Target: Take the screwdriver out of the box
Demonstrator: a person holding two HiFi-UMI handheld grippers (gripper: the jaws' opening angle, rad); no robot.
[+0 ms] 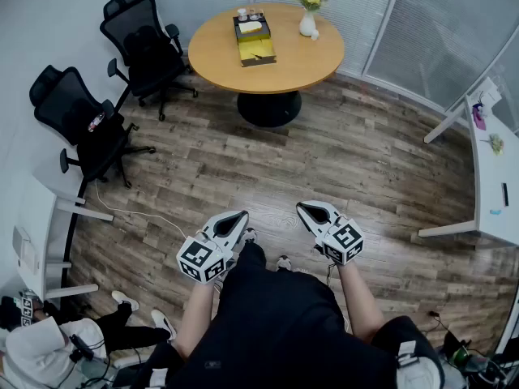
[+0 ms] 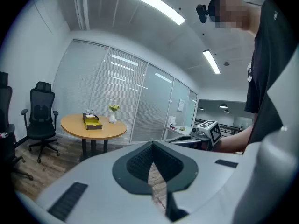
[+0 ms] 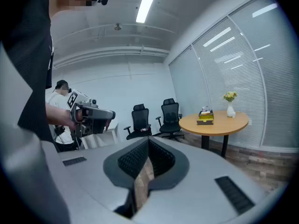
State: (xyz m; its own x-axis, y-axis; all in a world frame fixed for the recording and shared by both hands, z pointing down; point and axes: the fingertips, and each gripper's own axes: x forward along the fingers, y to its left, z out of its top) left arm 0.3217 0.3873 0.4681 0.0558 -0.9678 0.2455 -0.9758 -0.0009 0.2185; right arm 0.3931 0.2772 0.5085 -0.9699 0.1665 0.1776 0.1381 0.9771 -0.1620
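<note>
A yellow-and-black box point(image 1: 255, 43) lies on a round wooden table point(image 1: 300, 63) across the room, next to a white vase of flowers point(image 1: 308, 19). The screwdriver cannot be made out at this distance. Both grippers are held level in front of the person's body, far from the table. My left gripper point(image 1: 240, 216) is shut and holds nothing; its view shows the closed tip point(image 2: 152, 143) and the box point(image 2: 92, 121) far off. My right gripper point(image 1: 304, 207) is shut too, with nothing in its closed tip point(image 3: 148, 140). Its view has the box point(image 3: 205, 117) on the table point(image 3: 224, 122).
Two black office chairs point(image 1: 146, 43) point(image 1: 77, 120) stand left of the table. A white desk point(image 1: 495, 177) runs along the right, another white desk point(image 1: 49, 233) along the left. Another person point(image 1: 49, 339) sits low at the bottom left. Wooden floor lies between me and the table.
</note>
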